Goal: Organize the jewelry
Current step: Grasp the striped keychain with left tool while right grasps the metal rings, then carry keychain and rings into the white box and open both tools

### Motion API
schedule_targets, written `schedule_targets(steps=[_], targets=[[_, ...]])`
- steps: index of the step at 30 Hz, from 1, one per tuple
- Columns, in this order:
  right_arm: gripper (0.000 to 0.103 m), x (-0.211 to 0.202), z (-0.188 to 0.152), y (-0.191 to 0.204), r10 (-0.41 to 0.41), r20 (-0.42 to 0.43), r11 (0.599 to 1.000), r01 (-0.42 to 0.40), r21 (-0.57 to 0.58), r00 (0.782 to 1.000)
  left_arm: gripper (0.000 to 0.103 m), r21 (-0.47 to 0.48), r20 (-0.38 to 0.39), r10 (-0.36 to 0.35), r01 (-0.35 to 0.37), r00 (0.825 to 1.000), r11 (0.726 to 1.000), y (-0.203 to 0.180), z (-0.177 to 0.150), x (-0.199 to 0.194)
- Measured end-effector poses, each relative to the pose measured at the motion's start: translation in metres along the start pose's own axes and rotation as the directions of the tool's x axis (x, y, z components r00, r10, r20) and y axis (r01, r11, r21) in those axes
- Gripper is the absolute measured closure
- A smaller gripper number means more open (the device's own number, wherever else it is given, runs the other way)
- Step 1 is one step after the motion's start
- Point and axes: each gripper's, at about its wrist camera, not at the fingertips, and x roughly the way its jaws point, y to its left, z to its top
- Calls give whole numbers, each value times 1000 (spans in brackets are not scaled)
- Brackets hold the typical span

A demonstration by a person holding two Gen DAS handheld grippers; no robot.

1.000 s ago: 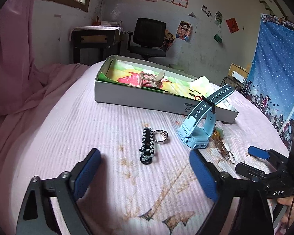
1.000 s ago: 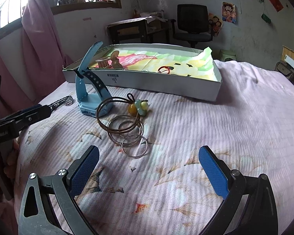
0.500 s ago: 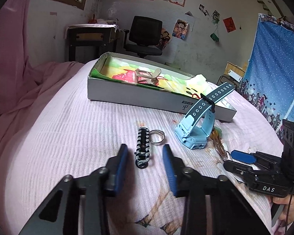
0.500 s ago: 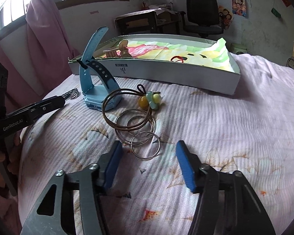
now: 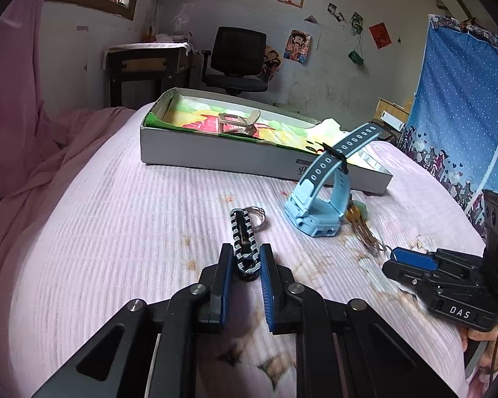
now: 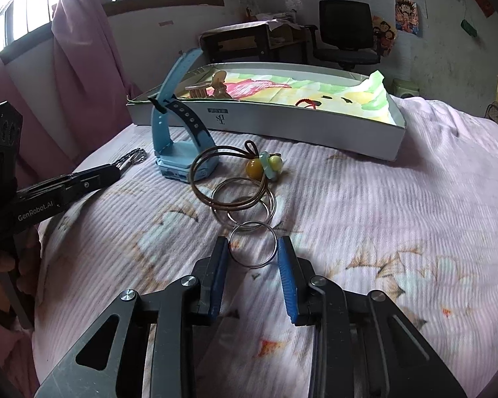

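A black-and-white braided keychain (image 5: 243, 242) with a metal ring (image 5: 257, 219) lies on the pink bedspread. My left gripper (image 5: 245, 262) has closed on its near end, one pad on each side. A silver ring (image 6: 253, 244) lies between the pads of my right gripper (image 6: 253, 255), which is nearly closed around it; I cannot tell if they touch. Beyond it lie more silver rings (image 6: 242, 204), a brown cord bracelet (image 6: 229, 179) with yellow and green beads (image 6: 265, 165), and a light blue watch (image 6: 179, 132), also in the left wrist view (image 5: 322, 195).
A long white box (image 5: 249, 159) lined with colourful paper stands behind, holding a beige hair clip (image 5: 237, 122) and a red cord (image 6: 307, 102). A desk and office chair (image 5: 237, 63) stand by the far wall. A pink curtain (image 6: 79, 76) hangs at the left.
Both grippers moved forward and closed from wide open: the left onto the keychain's near end, the right around the nearest silver ring.
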Motion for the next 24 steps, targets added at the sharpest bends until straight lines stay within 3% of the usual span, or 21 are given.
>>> schedule_targets(steps=[15,24], targets=[[76,-36,-4,11,-33,80,998,37,-41,996,88,46,70,-11,8,998,999,-25,-16,-31],[76,-50,3,14,-45,148,997,53,-56,988,88,69,170,-25,14,985,998,-37,-16,-55]])
